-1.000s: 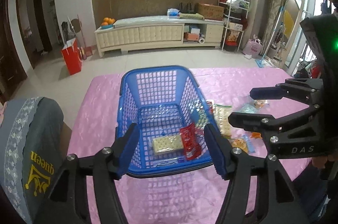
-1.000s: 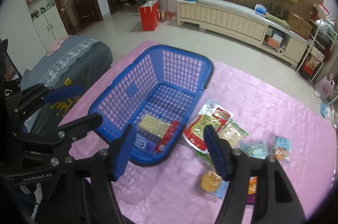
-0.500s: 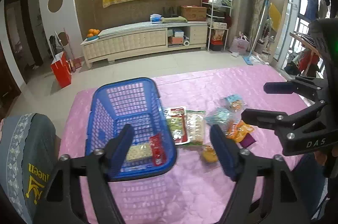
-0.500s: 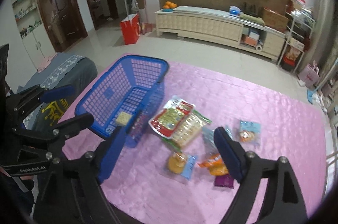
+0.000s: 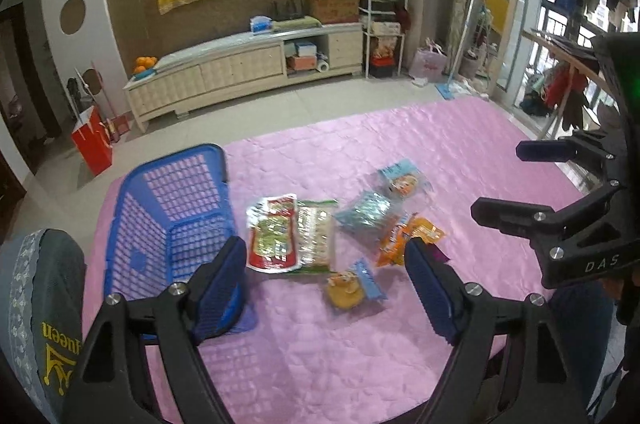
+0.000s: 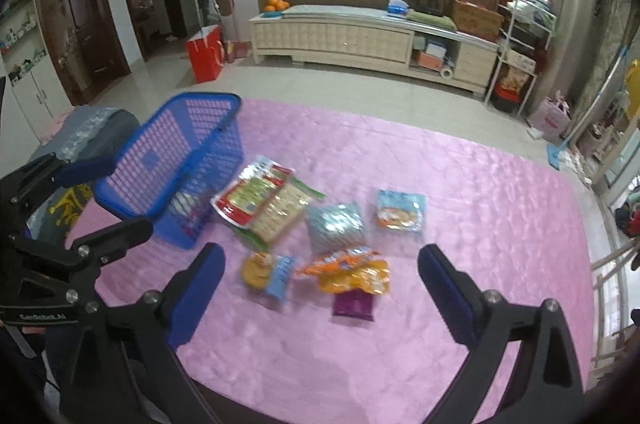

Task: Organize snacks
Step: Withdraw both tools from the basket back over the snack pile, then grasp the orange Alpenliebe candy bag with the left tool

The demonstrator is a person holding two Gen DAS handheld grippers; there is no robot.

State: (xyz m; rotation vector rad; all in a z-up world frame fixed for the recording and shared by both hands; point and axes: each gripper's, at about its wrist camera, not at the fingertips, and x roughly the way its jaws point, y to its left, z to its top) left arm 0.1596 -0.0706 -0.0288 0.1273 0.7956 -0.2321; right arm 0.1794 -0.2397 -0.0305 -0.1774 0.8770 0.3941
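Note:
A blue plastic basket (image 5: 176, 208) stands at the left of the pink table; it also shows in the right wrist view (image 6: 180, 160). Several snack packets lie to its right: a red-edged packet (image 5: 274, 234), a cracker pack (image 5: 316, 236), a silver-blue packet (image 5: 366, 214), an orange packet (image 5: 404, 234), a round pastry pack (image 5: 352, 288). In the right wrist view I see the pastry pack (image 6: 266, 270), orange packet (image 6: 352, 270) and a purple packet (image 6: 354, 306). My left gripper (image 5: 326, 286) is open and empty above the packets. My right gripper (image 6: 320, 288) is open and empty.
The pink cloth (image 6: 460, 192) covers the table. A blue-and-orange packet (image 6: 400, 210) lies farther right. A dark cushion with yellow print (image 5: 44, 312) sits at the table's left edge. A cabinet (image 6: 360, 32) and red bag (image 6: 204, 54) stand beyond.
Both grippers have pulled back and swung right, away from the basket, over the loose packets. Both stay open and empty.

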